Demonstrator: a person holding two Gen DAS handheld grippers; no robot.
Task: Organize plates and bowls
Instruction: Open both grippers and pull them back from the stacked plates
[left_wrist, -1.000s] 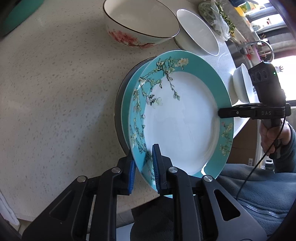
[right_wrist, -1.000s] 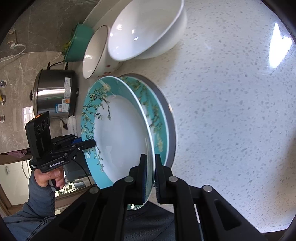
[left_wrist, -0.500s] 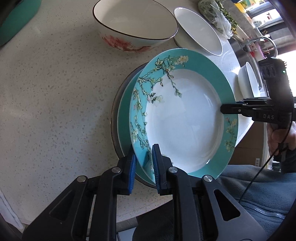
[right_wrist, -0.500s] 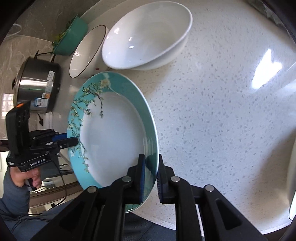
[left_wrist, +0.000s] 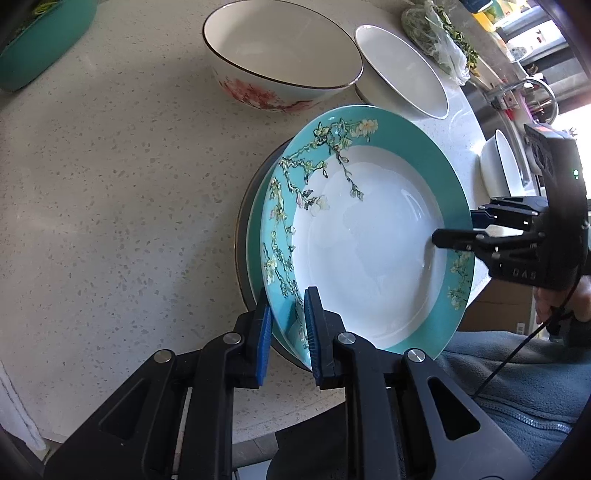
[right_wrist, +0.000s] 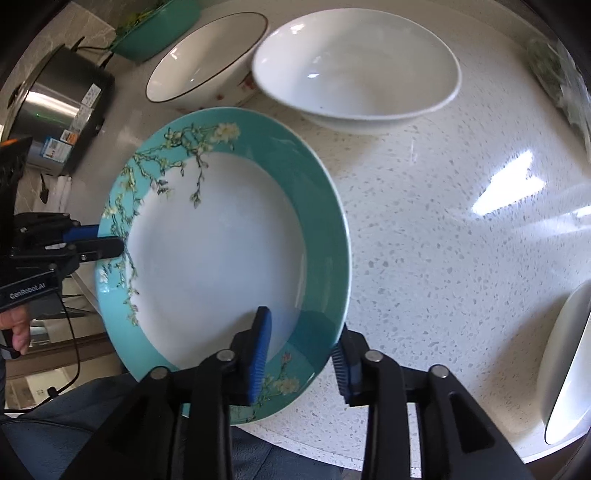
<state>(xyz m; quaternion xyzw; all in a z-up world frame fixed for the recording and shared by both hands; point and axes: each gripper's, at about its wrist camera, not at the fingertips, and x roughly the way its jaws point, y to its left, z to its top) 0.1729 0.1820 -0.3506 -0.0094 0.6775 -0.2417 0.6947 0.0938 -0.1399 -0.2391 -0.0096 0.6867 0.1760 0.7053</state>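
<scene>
While my left tool (left_wrist: 287, 328) clamps the near rim of the teal plate (left_wrist: 369, 236), that plate tilts over the stacked plates (left_wrist: 255, 236) at centre frame on the counter (left_wrist: 110, 184). My right tool (right_wrist: 301, 347) has just been opening; its pads straddle the opposite rim without pressing, so the left carries it. Upper frame: the blossom bowl (left_wrist: 280, 62) and, further right, the white bowl (left_wrist: 402, 70), both empty.
</scene>
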